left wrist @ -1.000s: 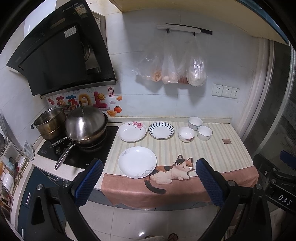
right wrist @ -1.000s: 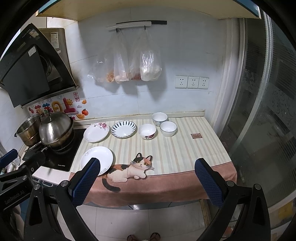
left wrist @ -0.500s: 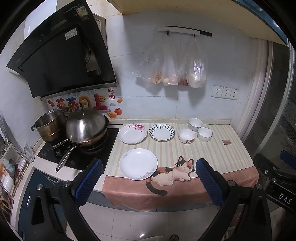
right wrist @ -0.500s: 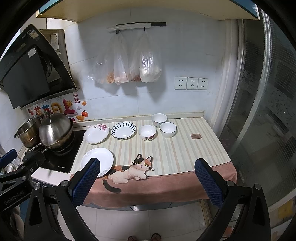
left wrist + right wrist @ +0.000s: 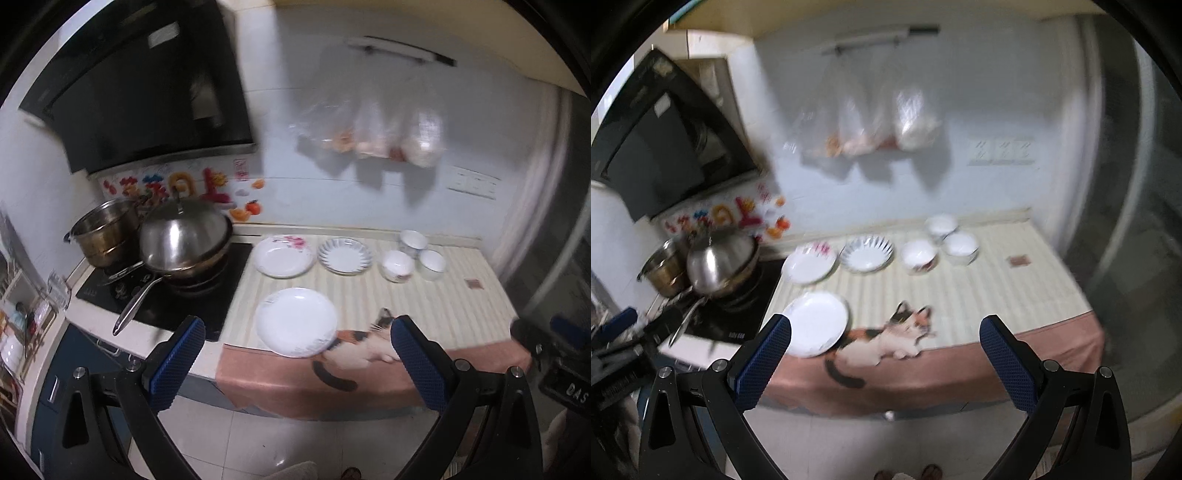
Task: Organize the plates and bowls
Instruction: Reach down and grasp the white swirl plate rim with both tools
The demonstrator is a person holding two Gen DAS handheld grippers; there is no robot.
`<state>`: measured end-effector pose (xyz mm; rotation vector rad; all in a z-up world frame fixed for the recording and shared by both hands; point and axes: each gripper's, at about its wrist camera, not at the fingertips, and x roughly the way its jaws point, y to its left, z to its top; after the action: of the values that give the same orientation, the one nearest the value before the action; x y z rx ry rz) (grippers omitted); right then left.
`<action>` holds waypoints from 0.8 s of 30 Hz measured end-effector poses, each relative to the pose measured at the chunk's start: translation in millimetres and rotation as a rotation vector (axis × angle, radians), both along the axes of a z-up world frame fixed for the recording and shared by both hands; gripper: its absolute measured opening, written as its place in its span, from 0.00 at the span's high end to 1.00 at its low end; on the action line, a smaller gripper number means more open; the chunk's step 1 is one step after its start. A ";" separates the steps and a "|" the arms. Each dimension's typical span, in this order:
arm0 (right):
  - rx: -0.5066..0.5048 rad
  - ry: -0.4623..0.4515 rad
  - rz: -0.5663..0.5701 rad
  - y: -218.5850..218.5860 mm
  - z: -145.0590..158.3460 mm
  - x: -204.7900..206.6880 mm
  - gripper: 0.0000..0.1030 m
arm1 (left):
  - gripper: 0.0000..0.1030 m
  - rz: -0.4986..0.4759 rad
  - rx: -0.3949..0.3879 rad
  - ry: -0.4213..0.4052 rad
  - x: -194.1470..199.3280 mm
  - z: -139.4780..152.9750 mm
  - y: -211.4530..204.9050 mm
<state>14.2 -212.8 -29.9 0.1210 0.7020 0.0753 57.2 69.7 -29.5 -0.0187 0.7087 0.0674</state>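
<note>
The plain white plate [image 5: 296, 322] lies ahead of the left tool [image 5: 293, 363], between its spread, empty jaws. The right tool [image 5: 884, 363] (also released, holding nothing) sees that plate off to its left, so the left hand looks nearer.

- The counter [image 5: 461, 295] runs along the tiled wall and is covered by a striped cloth [image 5: 369, 295] with a cat picture [image 5: 365, 347] and a pinkish hem hanging over its front edge.
- 1 plain white plate [image 5: 296, 322] lies near the front edge, just left of the cat picture.
- Along the back stand a flowered plate [image 5: 283, 255] and a blue-striped plate [image 5: 344, 255], side by side.
- To their right, 3 bowls [image 5: 397, 266] sit close together, 2 in front and 1 behind.
- A small brown square [image 5: 472, 283] lies alone toward the right end.
- At the left end, a black cooktop [image 5: 221, 295] sits on the counter, beside the cloth.
</note>
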 end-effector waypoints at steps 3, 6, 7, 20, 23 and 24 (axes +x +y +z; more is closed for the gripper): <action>0.079 0.100 0.061 9.5 -38.9 34.8 0.00 | 0.00 0.065 0.013 0.027 26.9 -25.8 23.1; 0.131 0.199 0.119 22.8 -80.9 78.5 0.00 | 0.00 0.109 0.004 0.100 63.4 -58.8 45.3; 0.130 0.221 0.133 26.7 -94.5 89.6 0.00 | 0.00 0.114 0.004 0.120 71.5 -68.6 50.7; 0.117 0.530 0.357 84.8 -289.7 300.9 0.04 | 0.01 0.087 -0.058 0.542 231.4 -259.3 84.8; 0.125 0.596 0.401 100.2 -324.2 337.2 0.11 | 0.02 0.087 -0.094 0.626 253.2 -293.8 89.1; 0.128 0.623 0.417 105.4 -337.3 349.7 0.18 | 0.06 0.090 -0.092 0.647 260.5 -303.9 89.6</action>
<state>363.9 -107.4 -367.2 0.1194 1.3382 0.4987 317.6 159.3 -333.4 -0.1208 1.3573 0.1293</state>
